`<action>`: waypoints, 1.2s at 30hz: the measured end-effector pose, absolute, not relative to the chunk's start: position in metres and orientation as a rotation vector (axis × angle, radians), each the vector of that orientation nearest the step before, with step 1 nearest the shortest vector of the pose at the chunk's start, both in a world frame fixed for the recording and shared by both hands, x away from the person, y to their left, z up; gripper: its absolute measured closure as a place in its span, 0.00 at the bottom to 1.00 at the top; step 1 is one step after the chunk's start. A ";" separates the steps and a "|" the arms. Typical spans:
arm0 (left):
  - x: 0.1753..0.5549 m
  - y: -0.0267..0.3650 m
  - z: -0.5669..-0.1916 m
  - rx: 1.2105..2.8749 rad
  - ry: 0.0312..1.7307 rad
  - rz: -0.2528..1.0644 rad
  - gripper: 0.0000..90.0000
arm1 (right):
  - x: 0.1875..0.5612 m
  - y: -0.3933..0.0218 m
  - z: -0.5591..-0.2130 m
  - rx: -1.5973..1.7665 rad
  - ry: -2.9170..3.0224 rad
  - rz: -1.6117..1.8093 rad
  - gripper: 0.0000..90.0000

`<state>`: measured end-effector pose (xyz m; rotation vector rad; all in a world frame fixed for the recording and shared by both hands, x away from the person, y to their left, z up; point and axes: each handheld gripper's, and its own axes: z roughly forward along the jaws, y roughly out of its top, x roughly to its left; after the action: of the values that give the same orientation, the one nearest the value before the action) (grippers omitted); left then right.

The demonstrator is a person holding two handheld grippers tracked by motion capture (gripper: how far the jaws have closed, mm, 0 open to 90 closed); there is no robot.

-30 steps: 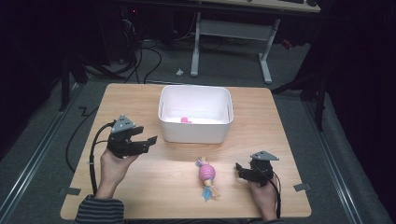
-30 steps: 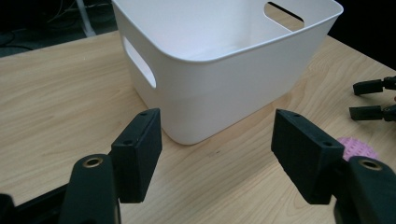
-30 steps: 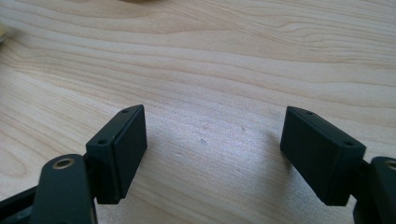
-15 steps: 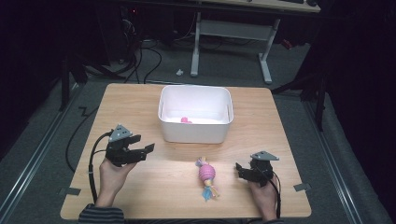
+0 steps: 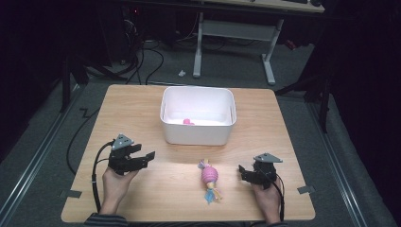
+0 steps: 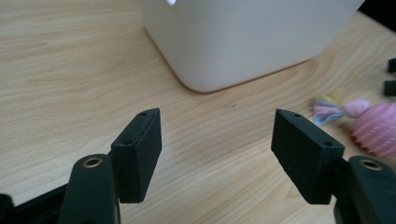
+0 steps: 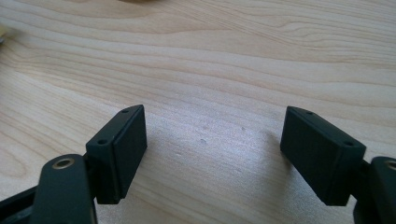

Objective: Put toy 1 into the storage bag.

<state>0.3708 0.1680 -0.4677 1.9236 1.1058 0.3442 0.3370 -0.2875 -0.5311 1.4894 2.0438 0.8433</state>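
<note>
A pink ribbed toy with pastel tassels (image 5: pixel 209 178) lies on the wooden table near its front edge, between my two hands. In the left gripper view the toy (image 6: pixel 373 127) sits at the right edge. My left gripper (image 5: pixel 144 158) rests low at the front left, open, jaws empty and pointing toward the toy (image 6: pixel 217 149). To the right of the toy my right gripper (image 5: pixel 243 172) is open over bare wood (image 7: pixel 212 147), nothing between its jaws. A white bin (image 5: pixel 197 115) stands mid-table with a small pink thing (image 5: pixel 187 121) inside.
The bin's near wall (image 6: pixel 243 42) rises close ahead of the left gripper. The table (image 5: pixel 142 104) has bare wood on both sides of the bin. Black cables trail on the floor at the left, and a desk frame stands beyond the far edge.
My left hand has come down and toward the front edge with its gripper open and empty. The right hand, the toy and the bin have stayed put.
</note>
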 end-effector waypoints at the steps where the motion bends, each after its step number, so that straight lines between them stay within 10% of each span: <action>1: 0.373 0.167 -0.470 1.933 1.114 0.348 0.37 | 0.337 -0.287 -0.531 1.492 2.043 0.842 0.25; 36: 0.384 0.149 -0.536 2.045 1.168 0.505 0.35 | 0.337 -0.287 -0.531 1.492 2.043 0.843 0.25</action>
<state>0.3836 0.1489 -0.5358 2.0454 1.1679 0.5053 0.3371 -0.2875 -0.5311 1.4922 2.0431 0.8429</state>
